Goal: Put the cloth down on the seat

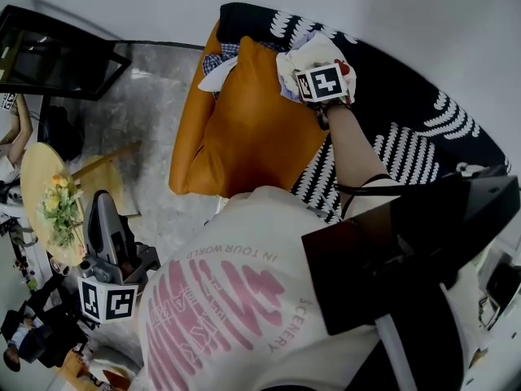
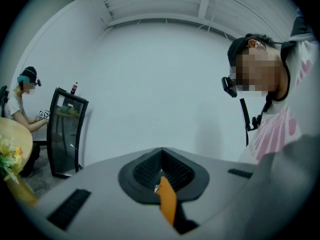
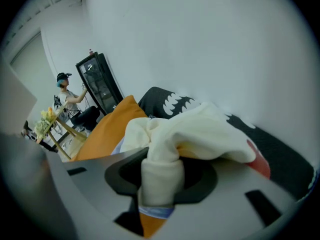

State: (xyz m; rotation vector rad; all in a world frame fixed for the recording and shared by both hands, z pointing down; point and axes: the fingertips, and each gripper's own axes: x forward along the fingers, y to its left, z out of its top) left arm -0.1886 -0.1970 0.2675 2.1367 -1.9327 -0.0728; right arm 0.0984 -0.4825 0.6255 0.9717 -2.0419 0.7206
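Bunched cream cloth (image 3: 200,129) over patterned seat (image 1: 423,137)

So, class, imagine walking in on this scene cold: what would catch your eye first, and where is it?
The big orange cushion stands out first, lying on the black, white-patterned seat at the top of the head view. At its upper right, the right tool grips a bunched cream cloth above that seat. At lower left, the left tool hangs shut and empty near yellow flowers.
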